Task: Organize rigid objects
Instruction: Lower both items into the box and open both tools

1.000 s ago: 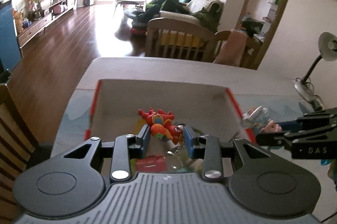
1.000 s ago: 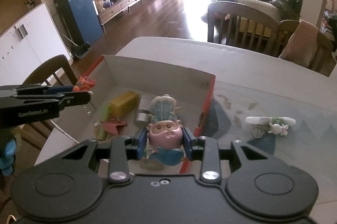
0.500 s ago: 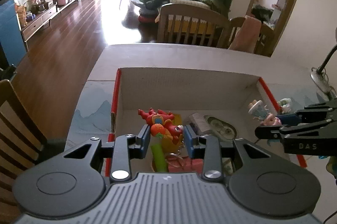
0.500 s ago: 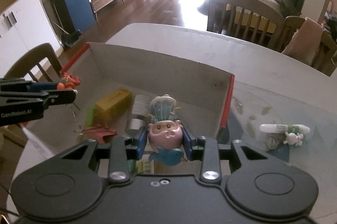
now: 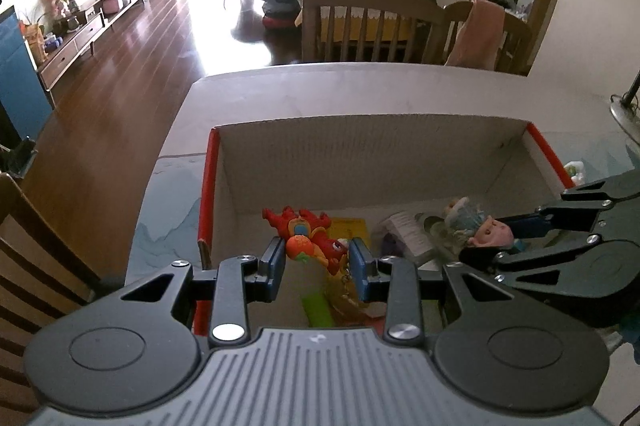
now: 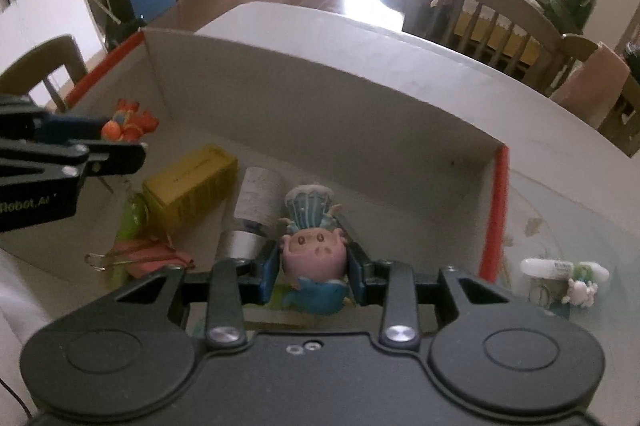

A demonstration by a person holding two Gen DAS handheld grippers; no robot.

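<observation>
Toys both over the box (image 5: 536, 141): my left gripper (image 5: 316, 262) clamps the red figure (image 5: 312, 234) near its left wall, my right gripper (image 6: 314, 266) pinches the pink doll (image 6: 314, 246) mid-box. Drop-off step; next I lower and open both.

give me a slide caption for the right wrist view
Right gripper holds a pink-faced figurine over the open cardboard box, left gripper alongside with a red toy.

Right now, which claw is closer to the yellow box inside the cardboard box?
Left. The left claw, holding the red toy, hangs just above and left of the yellow box. The right claw, holding the pink figurine, sits farther to its right.
</observation>
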